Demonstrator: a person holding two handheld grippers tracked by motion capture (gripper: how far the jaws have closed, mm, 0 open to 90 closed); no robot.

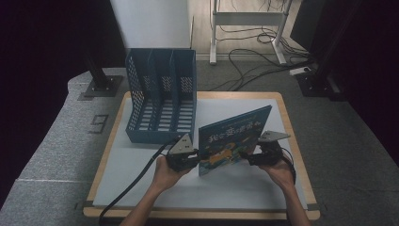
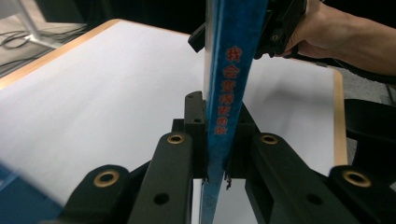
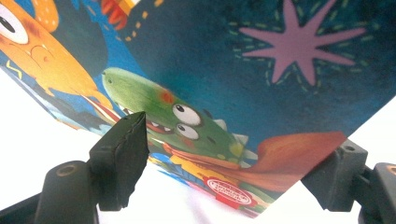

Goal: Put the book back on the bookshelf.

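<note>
A thin picture book (image 1: pixel 234 140) is standing up on its edge near the front of the table, a little to the right of the middle, and it is leaning a bit. The left gripper (image 1: pixel 192 157) is squeezing the book's spine, with its two black jaws pressed tight on both sides of the blue strip with red letters. The right gripper (image 1: pixel 254 157) is sitting at the other side of the book, and its jaws are standing wide apart in front of the cover with the green monster, not pinching it. The book is looking light and flat, with a smooth, shiny cover that could slip, and it is probably a bit bendy, so the stiff spine seems the best place to hold it. A blue file rack (image 1: pixel 161 95) with three slots is standing behind the book, near the back left, with its slots empty. The table (image 1: pixel 155 188) is wearing a plain white mat with a wooden rim. Around it, grey floor is showing, with black cables (image 1: pixel 256 66) lying at the back and a white desk frame (image 1: pixel 247 21) behind them.
</note>
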